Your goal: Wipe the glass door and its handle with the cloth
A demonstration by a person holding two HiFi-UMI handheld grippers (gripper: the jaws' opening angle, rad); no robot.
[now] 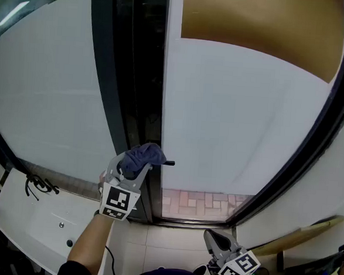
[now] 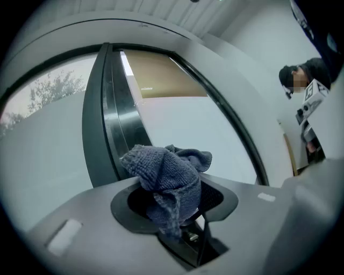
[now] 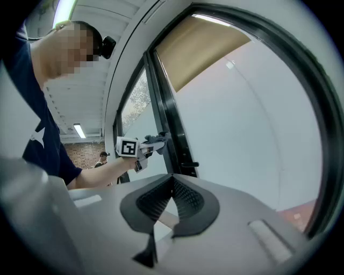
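A frosted glass door [image 1: 238, 115] fills the head view, with a dark upright frame [image 1: 137, 90] at its left edge. From that frame a small black handle [image 1: 168, 162] sticks out. My left gripper [image 1: 139, 162] is shut on a bunched dark blue cloth [image 1: 146, 154], held against the frame just left of the handle. In the left gripper view the cloth [image 2: 169, 182] bulges out of the jaws in front of the frame [image 2: 105, 123]. My right gripper [image 1: 216, 242] hangs low, away from the door, shut and empty [image 3: 172, 185]. Its view shows the handle [image 3: 189, 164] and the left gripper [image 3: 148, 144].
A brown blind [image 1: 256, 22] covers the top of the door glass. A white ledge [image 1: 43, 219] with a black cable [image 1: 38, 184] lies at the lower left. A wooden pole [image 1: 306, 231] leans at the lower right. Another person [image 2: 306, 75] stands to the right.
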